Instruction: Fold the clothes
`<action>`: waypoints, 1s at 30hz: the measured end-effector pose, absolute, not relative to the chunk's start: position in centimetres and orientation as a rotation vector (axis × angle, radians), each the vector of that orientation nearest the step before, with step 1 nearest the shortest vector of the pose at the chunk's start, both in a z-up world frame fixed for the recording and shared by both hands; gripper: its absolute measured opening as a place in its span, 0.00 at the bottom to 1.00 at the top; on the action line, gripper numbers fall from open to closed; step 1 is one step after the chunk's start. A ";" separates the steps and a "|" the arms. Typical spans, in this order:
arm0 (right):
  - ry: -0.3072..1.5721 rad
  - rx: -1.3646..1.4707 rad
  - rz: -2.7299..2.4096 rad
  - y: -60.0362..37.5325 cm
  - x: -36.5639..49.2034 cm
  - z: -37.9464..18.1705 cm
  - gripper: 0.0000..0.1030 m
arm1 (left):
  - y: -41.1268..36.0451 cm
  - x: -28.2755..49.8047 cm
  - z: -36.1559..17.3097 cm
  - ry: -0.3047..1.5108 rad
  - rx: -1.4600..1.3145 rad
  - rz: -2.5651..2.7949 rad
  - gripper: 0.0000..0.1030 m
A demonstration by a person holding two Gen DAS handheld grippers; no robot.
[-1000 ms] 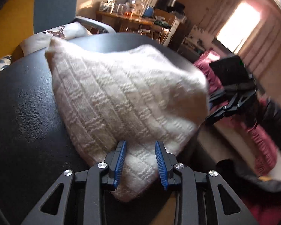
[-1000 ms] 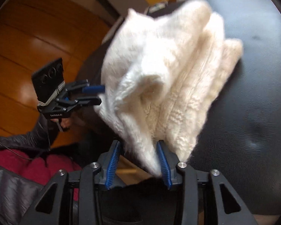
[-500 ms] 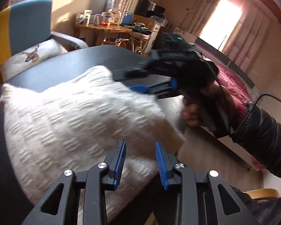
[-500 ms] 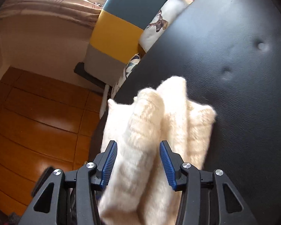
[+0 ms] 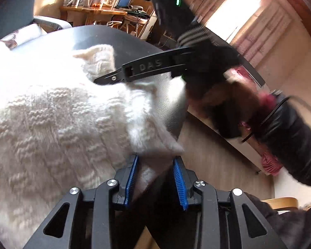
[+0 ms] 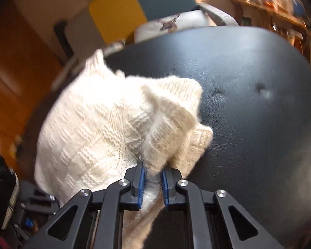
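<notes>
A white knitted sweater (image 5: pixel 58 124) lies bunched on the black leather table (image 5: pixel 105 35). My left gripper (image 5: pixel 155 178) is open at the table's edge, with a corner of the sweater lying loosely between its blue pads. In the right wrist view my right gripper (image 6: pixel 152 178) is shut on a thick fold of the sweater (image 6: pixel 97 128), the knit pinched between the narrow jaws. From the left wrist view the right gripper (image 5: pixel 101 79) reaches in from the right, with its tip on the sweater's top. A hand (image 5: pixel 228 97) holds it.
The black table (image 6: pixel 248 114) stretches to the right of the sweater. A yellow and blue chair (image 6: pixel 134 6) with a printed cushion (image 6: pixel 172 22) stands behind it. A cluttered wooden desk (image 5: pixel 93 10) is further back. A dark sleeve (image 5: pixel 290 141) and the floor (image 5: pixel 207 155) lie past the table edge.
My right gripper has closed on a fold of the sweater. It has swung over the sweater toward my left gripper. The left jaws stay equally wide.
</notes>
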State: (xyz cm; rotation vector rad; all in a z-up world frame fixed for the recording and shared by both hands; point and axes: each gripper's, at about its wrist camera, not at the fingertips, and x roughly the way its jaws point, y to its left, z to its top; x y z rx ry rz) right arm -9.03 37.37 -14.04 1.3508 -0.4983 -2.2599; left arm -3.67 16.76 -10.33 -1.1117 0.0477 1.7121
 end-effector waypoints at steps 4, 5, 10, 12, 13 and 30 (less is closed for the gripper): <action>-0.675 1.261 -2.221 39.3 -8.4 -15.6 0.14 | 15.1 -4.6 -7.5 -0.122 -1.048 1.725 0.35; -0.696 1.248 -2.216 39.5 -8.3 -15.8 0.15 | 14.9 -5.2 -7.0 -0.163 -1.035 1.738 0.35; -0.681 1.239 -2.212 39.6 -8.3 -15.5 0.16 | 17.3 -7.9 -7.3 -0.270 -1.072 1.711 0.37; -0.647 1.250 -2.199 39.6 -8.5 -15.1 0.19 | 19.9 -7.5 -8.1 -0.184 -1.091 1.671 0.38; -0.633 1.259 -2.186 39.6 -8.6 -14.9 0.19 | 21.5 -7.3 -8.7 -0.119 -1.106 1.661 0.38; -0.225 1.033 -2.437 39.4 -5.4 -4.9 0.24 | 17.0 -5.3 -4.8 -0.084 -1.018 1.851 0.46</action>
